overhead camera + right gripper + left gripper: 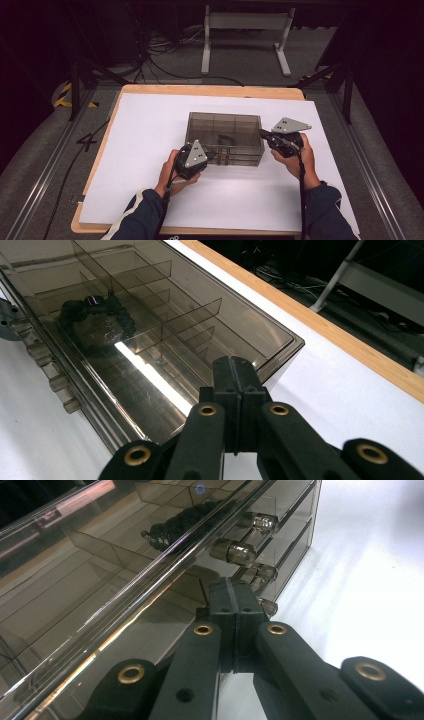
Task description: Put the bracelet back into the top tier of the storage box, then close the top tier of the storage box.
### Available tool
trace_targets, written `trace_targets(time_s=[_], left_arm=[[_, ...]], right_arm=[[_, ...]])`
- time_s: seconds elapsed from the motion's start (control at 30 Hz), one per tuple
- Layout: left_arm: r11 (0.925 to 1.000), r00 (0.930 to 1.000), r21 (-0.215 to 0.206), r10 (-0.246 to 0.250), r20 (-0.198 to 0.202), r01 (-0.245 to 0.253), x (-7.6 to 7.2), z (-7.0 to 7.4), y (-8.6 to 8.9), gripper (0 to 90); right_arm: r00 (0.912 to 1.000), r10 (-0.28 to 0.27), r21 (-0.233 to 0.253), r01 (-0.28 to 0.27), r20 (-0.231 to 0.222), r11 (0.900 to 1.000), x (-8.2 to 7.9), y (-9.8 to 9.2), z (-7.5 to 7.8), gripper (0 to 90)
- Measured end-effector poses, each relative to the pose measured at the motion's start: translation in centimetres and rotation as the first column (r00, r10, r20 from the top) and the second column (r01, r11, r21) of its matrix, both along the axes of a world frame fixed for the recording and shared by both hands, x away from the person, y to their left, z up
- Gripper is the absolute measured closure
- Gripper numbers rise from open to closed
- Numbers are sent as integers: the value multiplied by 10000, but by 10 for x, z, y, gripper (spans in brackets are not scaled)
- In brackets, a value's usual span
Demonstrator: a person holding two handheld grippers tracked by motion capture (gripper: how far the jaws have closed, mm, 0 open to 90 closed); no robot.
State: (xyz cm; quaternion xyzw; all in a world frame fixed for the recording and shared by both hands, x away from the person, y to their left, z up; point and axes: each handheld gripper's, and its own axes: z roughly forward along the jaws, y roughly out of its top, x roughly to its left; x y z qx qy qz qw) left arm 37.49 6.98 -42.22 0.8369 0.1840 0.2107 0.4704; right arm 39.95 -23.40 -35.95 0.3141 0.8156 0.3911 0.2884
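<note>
Smoky translucent plastic organiser box (pixel 225 137) with inner dividers and a row of small front drawers, set near the middle of the white-covered surface (pixel 150 130), long side toward the person. Flanked on both sides: left gripper (pixel 207 156) at the near front face, right gripper (pixel 263 134) at the right end, probably so as to steady or shift the box between the two.

In the left gripper view, jaws pressed fully together with nothing between them, tips just beside the clear cylindrical drawer knobs (pixel 235 551); touching the front or merely near it, hard to tell from this angle. In the right gripper view, jaws likewise closed flat on each other, empty, tips poised over the box's near corner rim.

Black beaded loop, likely a bracelet (pixel 97 320), lying coiled in one compartment toward the left part of the box, under the clear top.

No brand, label or legible writing on box, grippers or surface. Wooden edge of the surface (pixel 320 325) bare beyond the white covering.
</note>
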Motion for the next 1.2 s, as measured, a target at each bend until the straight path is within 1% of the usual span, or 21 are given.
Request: trace_targets(time_s=[0.17,0.2,0.3,0.47,0.53,0.63,0.73,0.8,0.9,1.03,1.2], left_arm=[[10000,10000,-79,38,-51,-38,0,0,0,897],[10000,10000,-47,46,-22,-46,0,0,0,897],[9999,10000,-142,36,-46,-36,0,1,1,897],[9999,9999,-43,102,20,-102,-1,2,2,897],[9999,10000,-107,91,-14,-91,-1,3,3,897],[9998,9999,-80,170,13,-170,-2,3,3,896],[9998,9998,-49,178,-9,-178,-2,4,3,895],[9998,9998,-107,189,-19,-189,-3,4,5,890],[9999,9999,-5,150,54,-150,-3,5,6,892],[9998,9999,-118,157,3,-157,-5,6,8,884],[9998,9999,-133,153,22,-153,-6,7,10,884]], right_arm=[[10000,8,-63,-9,-9,10000,-1,1,0,900],[10000,20,-110,-20,-3,9999,-1,1,1,900],[10000,5,-265,-4,38,9996,-2,2,1,900],[10000,10,-333,-7,98,9994,-2,3,1,900],[9999,1,-512,7,156,9987,-3,5,2,900],[9999,2,-488,5,145,9988,-4,5,2,900],[9999,112,-385,-109,66,9992,-7,4,2,900],[9998,167,-457,-165,54,9988,-8,3,3,900],[9998,173,-524,-168,94,9985,-10,4,3,900],[9997,222,-604,-217,83,9979,-11,4,3,900],[9995,275,-549,-265,179,9981,-13,5,5,900]])
